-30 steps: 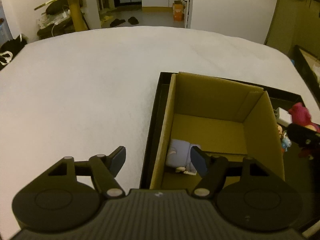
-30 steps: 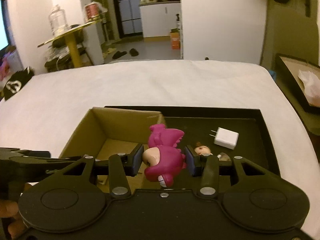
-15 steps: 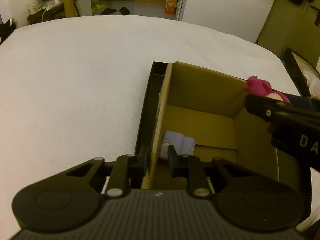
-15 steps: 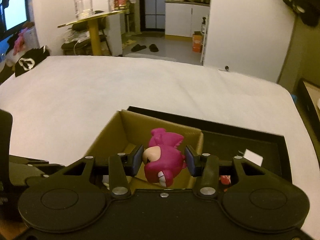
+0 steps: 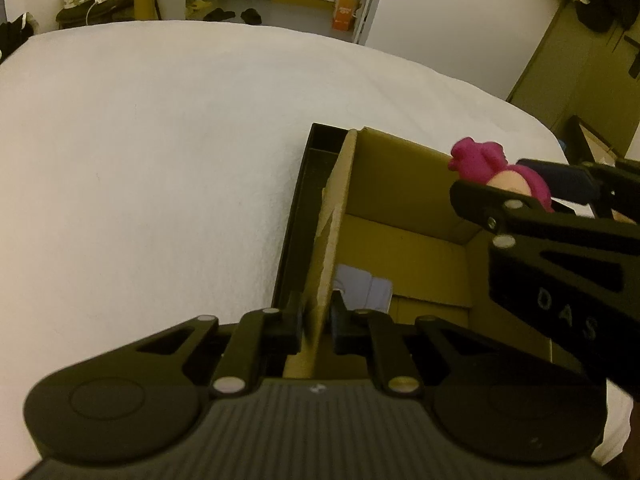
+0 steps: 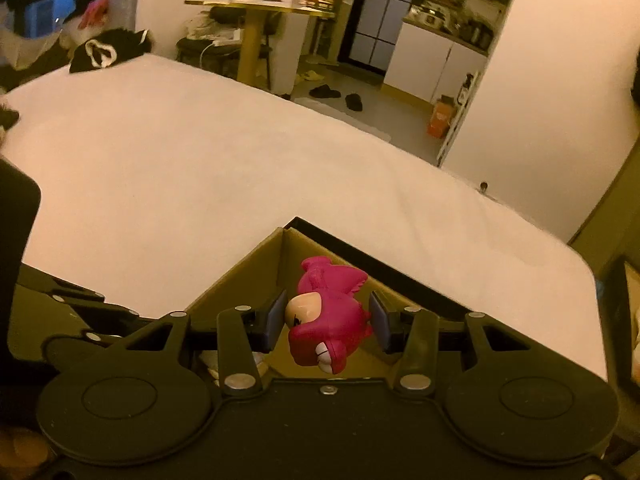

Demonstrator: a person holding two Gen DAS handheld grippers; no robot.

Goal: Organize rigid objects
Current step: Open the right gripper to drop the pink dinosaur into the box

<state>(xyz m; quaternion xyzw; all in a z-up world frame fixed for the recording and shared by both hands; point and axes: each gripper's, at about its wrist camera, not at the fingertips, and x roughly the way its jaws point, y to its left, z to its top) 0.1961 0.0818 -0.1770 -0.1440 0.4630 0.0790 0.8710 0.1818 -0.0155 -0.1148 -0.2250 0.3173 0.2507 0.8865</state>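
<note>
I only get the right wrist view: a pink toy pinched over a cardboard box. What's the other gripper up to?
Observer: The left gripper is shut on the box's near side wall.
Operator: Anything inside the box already?
Observer: Yes, a pale bluish item lies on its floor by that wall.
Operator: Where's my pink toy from there?
Observer: The right gripper carries it above the box's far right corner.

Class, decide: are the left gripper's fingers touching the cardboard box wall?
Touching. The left wrist view shows the left gripper shut on the box wall, with its fingers pressed against both faces of the cardboard.
</note>
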